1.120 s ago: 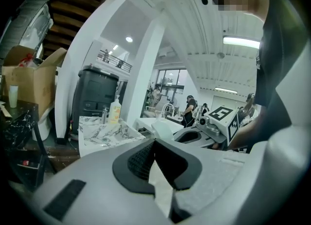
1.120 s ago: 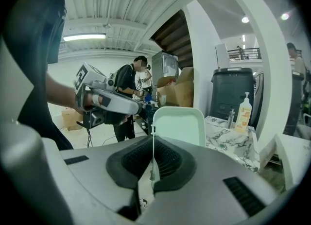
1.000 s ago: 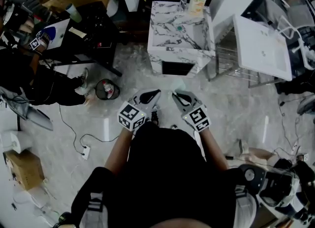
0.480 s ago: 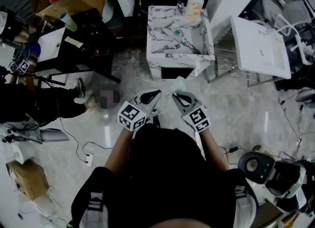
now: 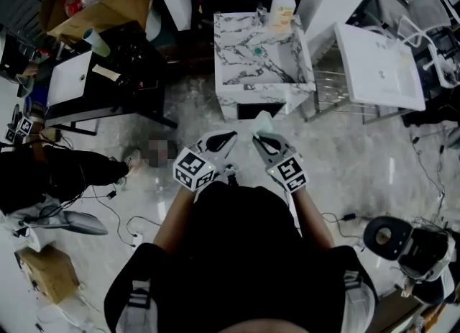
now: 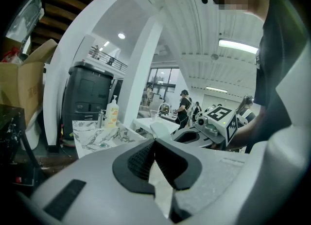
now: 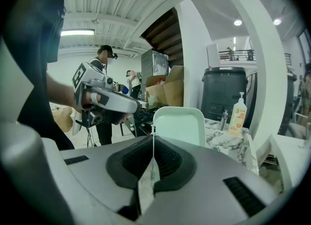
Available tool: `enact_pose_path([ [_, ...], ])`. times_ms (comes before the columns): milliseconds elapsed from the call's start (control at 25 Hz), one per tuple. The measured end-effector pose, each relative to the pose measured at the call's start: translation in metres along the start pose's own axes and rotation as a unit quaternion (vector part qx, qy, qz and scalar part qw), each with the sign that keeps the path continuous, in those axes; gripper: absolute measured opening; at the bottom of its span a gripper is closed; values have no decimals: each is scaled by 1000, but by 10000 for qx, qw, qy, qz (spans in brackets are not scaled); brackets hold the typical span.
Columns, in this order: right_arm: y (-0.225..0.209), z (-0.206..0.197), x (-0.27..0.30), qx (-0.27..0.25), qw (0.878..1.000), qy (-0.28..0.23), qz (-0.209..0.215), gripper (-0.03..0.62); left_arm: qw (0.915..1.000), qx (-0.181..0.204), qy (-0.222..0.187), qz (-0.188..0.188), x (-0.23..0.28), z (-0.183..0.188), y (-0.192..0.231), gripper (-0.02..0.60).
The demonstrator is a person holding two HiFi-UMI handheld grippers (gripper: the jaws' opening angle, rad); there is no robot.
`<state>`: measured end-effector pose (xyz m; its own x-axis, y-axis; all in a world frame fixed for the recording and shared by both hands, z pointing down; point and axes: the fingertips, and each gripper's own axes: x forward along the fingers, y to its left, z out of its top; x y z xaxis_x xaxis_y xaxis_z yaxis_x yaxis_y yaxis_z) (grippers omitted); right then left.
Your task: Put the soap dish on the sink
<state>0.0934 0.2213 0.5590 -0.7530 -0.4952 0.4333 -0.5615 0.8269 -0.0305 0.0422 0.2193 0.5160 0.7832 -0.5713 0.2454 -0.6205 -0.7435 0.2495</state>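
Note:
My right gripper [image 5: 257,139] is shut on the rim of a pale green soap dish [image 5: 262,122], which stands up from its jaws [image 7: 179,124]. The marble-patterned sink [image 5: 261,57] stands on the floor ahead of both grippers, some way off. In the right gripper view the sink [image 7: 228,140] lies beyond and right of the dish. My left gripper [image 5: 228,138] hangs beside the right one, jaws together with nothing between them [image 6: 155,144]. From the left gripper view the dish [image 6: 163,129] shows at the right gripper's tip.
A soap dispenser bottle [image 5: 283,1] stands on the marble sink's back edge by a tap. A white basin [image 5: 381,73] on a wire rack sits to the right. A dark desk [image 5: 108,73] and boxes are at the left; cables lie on the floor.
The marble sink has drawn slightly nearer in the head view as I moved toward it. Both grippers keep their pose, the dish still in the right one.

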Motion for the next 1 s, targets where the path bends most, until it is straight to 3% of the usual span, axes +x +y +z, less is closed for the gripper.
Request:
enact_pose_path([
  [560,6,21,45,-107,9999,-2,-68,-2,9999,26,9,-116,-20,2,44,0],
  [1000,20,13,65,-139,9999,71,-55,-2,9999,-35,-49,-109,-33,-9,65,0],
])
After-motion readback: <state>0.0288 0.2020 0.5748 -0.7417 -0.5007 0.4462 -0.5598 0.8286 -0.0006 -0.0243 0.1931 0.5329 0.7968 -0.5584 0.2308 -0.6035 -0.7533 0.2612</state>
